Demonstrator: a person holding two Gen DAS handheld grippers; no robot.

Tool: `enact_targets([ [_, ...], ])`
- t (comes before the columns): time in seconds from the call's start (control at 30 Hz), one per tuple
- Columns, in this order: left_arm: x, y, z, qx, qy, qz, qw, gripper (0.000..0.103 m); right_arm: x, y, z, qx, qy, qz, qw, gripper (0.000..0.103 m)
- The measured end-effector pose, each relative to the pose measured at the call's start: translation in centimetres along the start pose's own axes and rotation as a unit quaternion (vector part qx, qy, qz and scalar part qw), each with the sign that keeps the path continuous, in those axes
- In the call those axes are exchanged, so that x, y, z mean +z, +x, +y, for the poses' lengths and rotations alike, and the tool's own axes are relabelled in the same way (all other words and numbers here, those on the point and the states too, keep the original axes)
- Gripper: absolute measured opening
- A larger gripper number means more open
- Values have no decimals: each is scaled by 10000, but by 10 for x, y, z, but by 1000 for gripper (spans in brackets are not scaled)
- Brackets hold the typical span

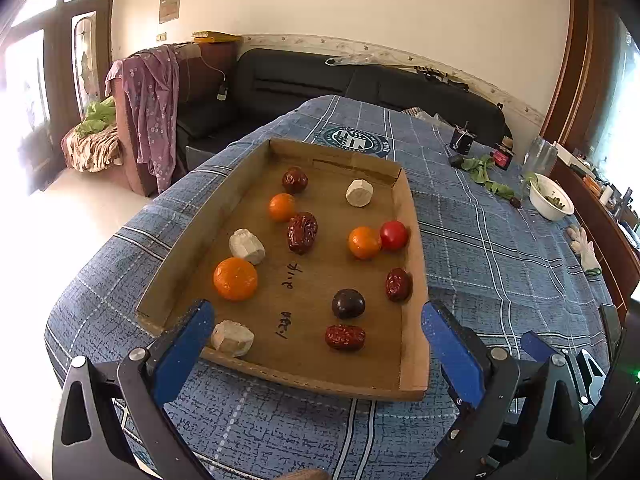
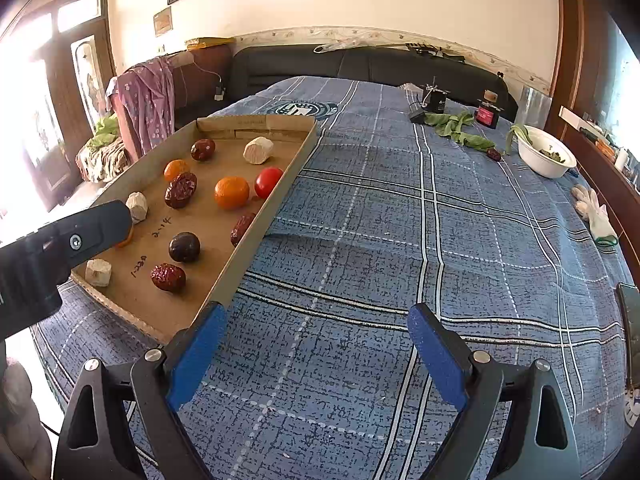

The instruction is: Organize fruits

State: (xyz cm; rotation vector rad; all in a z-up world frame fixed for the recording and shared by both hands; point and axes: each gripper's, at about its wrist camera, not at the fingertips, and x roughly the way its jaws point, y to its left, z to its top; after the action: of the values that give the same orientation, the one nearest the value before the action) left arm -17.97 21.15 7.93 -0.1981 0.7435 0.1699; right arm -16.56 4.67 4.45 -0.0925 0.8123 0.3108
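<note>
a blue plaid cloth (image 2: 360,220) covers the whole desk, with a black sofa (image 1: 304,76) behind its far end and a purple garment (image 1: 154,96) draped over a chair to the left. on the left part of the cloth lies a shallow cardboard tray (image 1: 412,280) holding all the fruit loose and mixed. the left tool (image 1: 316,328) hangs over the tray's near edge with its blue pads wide apart and nothing between them; its left pad overlaps the near-left corner and partly covers a pale chunk (image 1: 232,338). the right tool (image 2: 316,334) is also spread wide and empty, over bare cloth just right of the tray, its left pad close to the tray's near-right corner. in the right wrist view the black body of the left tool blocks the tray's left side and hides most of the large orange (image 1: 235,279). further right on the desk stand a white bowl (image 2: 532,156) with greens, loose leaves (image 2: 460,130), a dark red jar (image 2: 488,114) and a white glove (image 2: 596,212). inside the tray: two smaller oranges (image 1: 364,243), a red tomato (image 1: 394,235) touching one of them, four wrinkled red dates (image 1: 303,232), a dark round fruit (image 1: 348,303), possibly a plum, and two more pale chunks (image 1: 247,246)
</note>
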Motion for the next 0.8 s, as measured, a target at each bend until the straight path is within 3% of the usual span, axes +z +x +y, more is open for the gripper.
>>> enact_targets([
  [0.8, -4, 2, 5, 65, -145, 51, 9999, 103, 0, 2, 4, 25, -120, 9, 9999, 95],
])
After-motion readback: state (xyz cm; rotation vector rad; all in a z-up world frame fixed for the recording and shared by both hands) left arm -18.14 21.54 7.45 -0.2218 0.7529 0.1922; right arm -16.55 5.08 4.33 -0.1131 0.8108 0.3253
